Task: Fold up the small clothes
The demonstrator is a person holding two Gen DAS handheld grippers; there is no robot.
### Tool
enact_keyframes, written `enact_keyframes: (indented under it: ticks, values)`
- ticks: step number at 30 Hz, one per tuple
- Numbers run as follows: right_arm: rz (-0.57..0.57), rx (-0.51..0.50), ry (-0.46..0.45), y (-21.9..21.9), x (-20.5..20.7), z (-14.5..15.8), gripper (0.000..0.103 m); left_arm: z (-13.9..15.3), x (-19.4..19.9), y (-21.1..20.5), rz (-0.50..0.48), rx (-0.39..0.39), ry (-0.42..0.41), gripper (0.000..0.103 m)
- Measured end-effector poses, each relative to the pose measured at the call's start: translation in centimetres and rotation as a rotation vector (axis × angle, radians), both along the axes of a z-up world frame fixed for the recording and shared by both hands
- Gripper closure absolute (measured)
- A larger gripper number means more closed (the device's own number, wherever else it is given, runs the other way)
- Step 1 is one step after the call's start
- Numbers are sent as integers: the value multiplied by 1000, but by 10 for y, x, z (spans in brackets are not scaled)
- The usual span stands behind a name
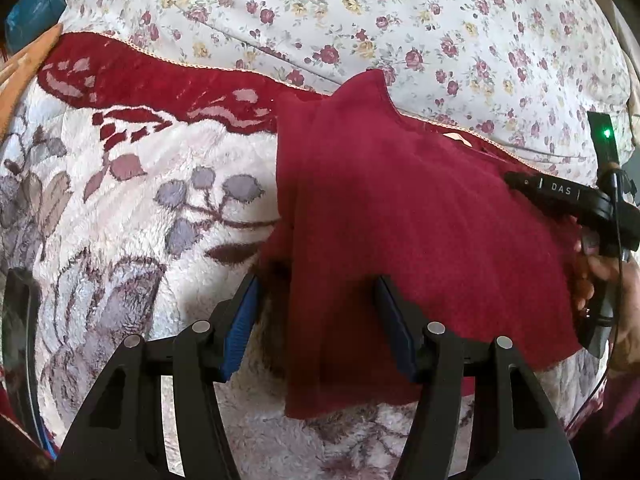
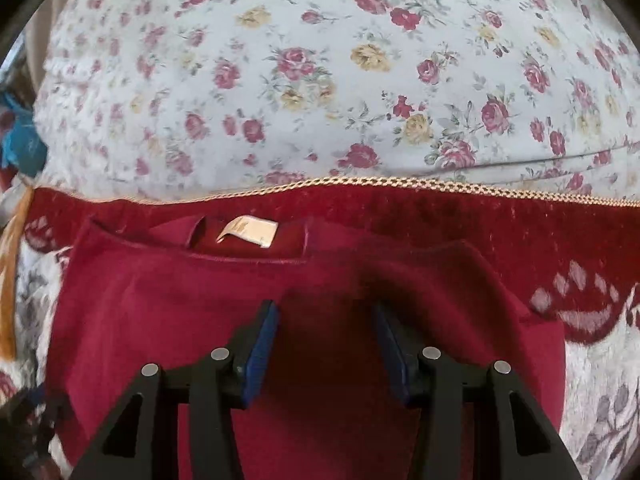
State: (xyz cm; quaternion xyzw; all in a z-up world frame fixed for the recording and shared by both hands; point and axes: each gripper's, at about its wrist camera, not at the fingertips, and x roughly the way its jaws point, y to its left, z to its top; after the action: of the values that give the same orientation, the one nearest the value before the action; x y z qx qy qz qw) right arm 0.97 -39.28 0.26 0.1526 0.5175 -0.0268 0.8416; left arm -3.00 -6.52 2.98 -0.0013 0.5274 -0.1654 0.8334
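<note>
Writing: "DAS" in white on the black body of the right tool [image 1: 560,194], right edge of the left wrist view; green light lit on the black piece above it. A hand [image 1: 600,276] grips it from the lower right. Cream neck label [image 2: 248,234] inside the collar of the red top [image 2: 280,300], upper centre of the right wrist view; print too blurred to read.

Red top [image 1: 400,208]: lies on the fleece blanket [image 1: 140,200], filling the centre and right of the left wrist view. One fold edge runs down the middle; the lower hem edge ends just above the bottom of the frame.

Left tool [image 1: 316,320]: jaws apart, blue pads each side of the fold edge, cloth between them. Cannot tell whether the pads touch it.

Right tool [image 2: 326,336]: jaws apart over the chest of the top, just below the collar. Nothing clamped. Right view is smeared.

Edges and room: the blanket's red border with gold stitched edge [image 2: 360,182] runs across the frame just above the collar. Bare blanket at left in the left view, at right in the right view.

Surface: plush white blanket with grey and maroon leaf pattern, on a bed with a floral sheet [image 2: 320,80] behind. Orange cloth [image 1: 24,64] and something blue [image 1: 36,4] in the upper left corner.
</note>
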Motion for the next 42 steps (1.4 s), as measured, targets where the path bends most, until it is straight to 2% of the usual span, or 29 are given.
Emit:
enact_keyframes:
  ticks: [2, 6, 12, 14, 16, 19, 20, 23, 24, 28, 31, 35, 37, 39, 42]
  values:
    - [1, -18, 5, 6, 3, 4, 56, -1, 0, 0, 2, 1, -2, 41]
    - [39, -51, -41, 17, -14, 26, 56, -1, 0, 3, 7, -6, 5, 41]
    - [-57, -142, -57, -2, -39, 32, 56, 0, 0, 6, 9, -15, 12, 41]
    - [-99, -168, -45, -8, -42, 27, 56, 0, -1, 6, 8, -16, 12, 41]
    - [-106, -145, 1, -17, -42, 17, 55, 0, -1, 6, 10, -16, 13, 41]
    - [-59, -256, 39, -2, -31, 17, 55, 0, -1, 7, 12, -20, 14, 41]
    - [-47, -255, 44, 5, -26, 23, 55, 0, -1, 7, 12, -22, 14, 41]
    - [11, -127, -23, 28, -23, 45, 55, 0, -2, 7, 13, -28, 15, 41]
    - [38, -111, -37, 39, -22, 50, 55, 0, -2, 8, 14, -30, 16, 40]
    - [211, -40, -64, 100, -3, 63, 55, -1, -3, 10, 15, -37, 19, 40]
    - [287, 42, -72, 136, 15, 59, 55, -1, -3, 9, 14, -36, 19, 40]
    - [364, 24, -74, 173, 38, 48, 55, -2, -2, 9, 9, -36, 21, 37]
    - [396, 36, -37, 188, 52, 34, 55, -3, -1, 9, 13, -44, 27, 37]
    - [403, 40, 9, 197, 64, 20, 54, -4, 1, 10, 15, -52, 30, 36]
    - [386, 37, 4, 201, 72, 15, 50, -4, 0, 10, 14, -56, 30, 36]
